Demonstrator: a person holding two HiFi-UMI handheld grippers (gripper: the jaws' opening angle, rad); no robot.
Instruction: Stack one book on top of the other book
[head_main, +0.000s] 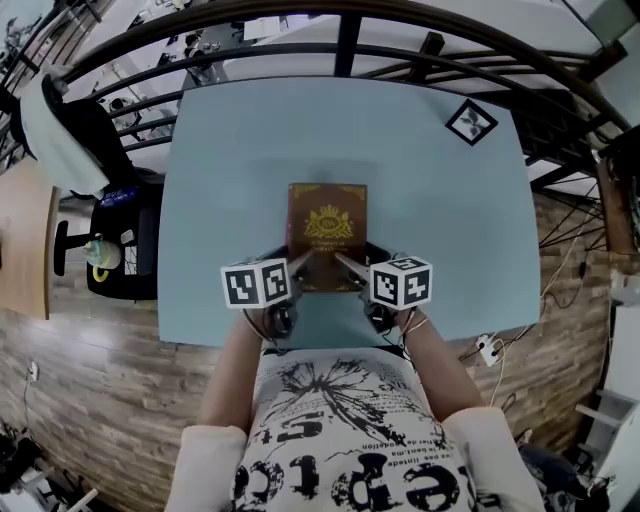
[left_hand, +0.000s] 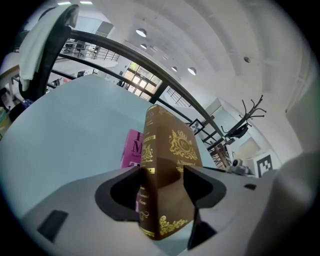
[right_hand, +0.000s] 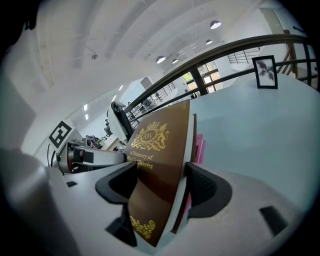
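Book, brown (head_main: 327, 232), lies mid-table (head_main: 230, 170), with the pink book (left_hand: 131, 150) peeking out beneath it. My left gripper (head_main: 300, 263) is clamped on its near left corner at the spine. My right gripper (head_main: 343, 262) is clamped on the near right corner, across cover and pages.

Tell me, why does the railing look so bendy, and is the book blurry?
Head view: the wide lens bends the railing and table edges; the brown book looks sharp. Left gripper view: picture corners go black. Right gripper view: same bending, ceiling lamps glow bright.
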